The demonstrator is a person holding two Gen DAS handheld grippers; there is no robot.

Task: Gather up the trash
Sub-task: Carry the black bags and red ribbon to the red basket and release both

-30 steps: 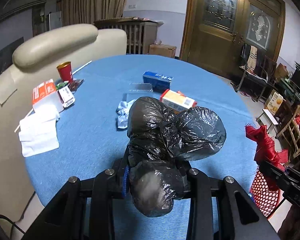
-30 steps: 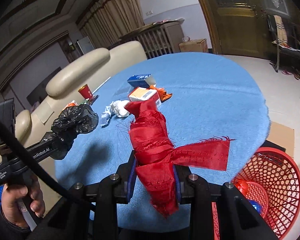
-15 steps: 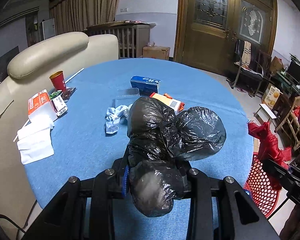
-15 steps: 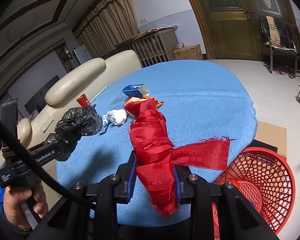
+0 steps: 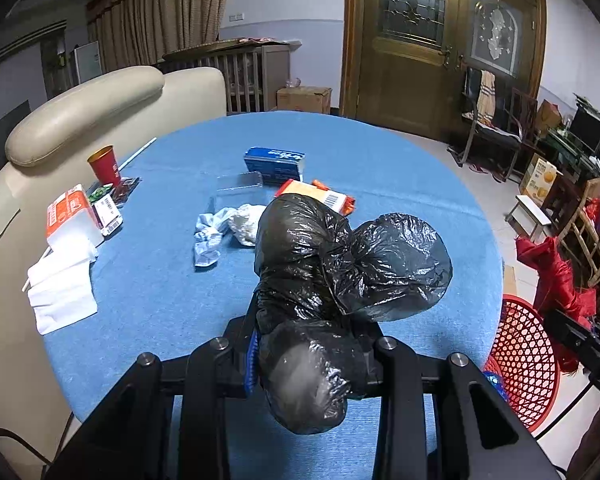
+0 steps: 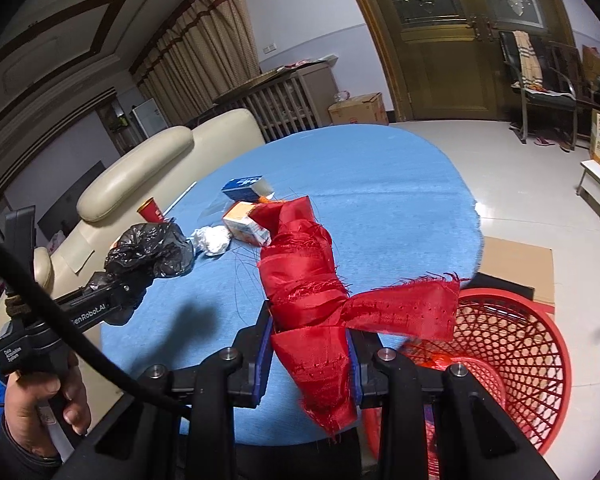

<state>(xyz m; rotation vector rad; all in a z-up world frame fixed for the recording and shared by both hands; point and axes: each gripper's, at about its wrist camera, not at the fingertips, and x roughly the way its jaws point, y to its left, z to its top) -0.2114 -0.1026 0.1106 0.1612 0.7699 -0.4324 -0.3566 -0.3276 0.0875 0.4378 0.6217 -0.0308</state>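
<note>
My left gripper (image 5: 312, 344) is shut on a crumpled black plastic bag (image 5: 340, 264), held above the near edge of the blue table (image 5: 160, 280). My right gripper (image 6: 310, 344) is shut on a bundle of red cloth (image 6: 300, 272), with one frayed strip hanging out over the red mesh basket (image 6: 512, 364) on the floor at the table's right. The right wrist view also shows the left gripper (image 6: 128, 288) with the black bag (image 6: 148, 248) at the left. In the left wrist view the red cloth (image 5: 556, 276) and the basket (image 5: 524, 360) sit at the right edge.
On the table lie a blue box (image 5: 274, 164), an orange-and-white carton (image 5: 320, 196), crumpled white paper (image 5: 228, 228), a red cup (image 5: 105, 165), a tissue pack (image 5: 70, 216) and white napkins (image 5: 62, 292). A cream sofa (image 5: 88, 112) backs the table's left. Flat cardboard (image 6: 516, 268) lies beyond the basket.
Both grippers have drawn back from the table with their loads still held. The table items look farther off and more of the red basket shows.
</note>
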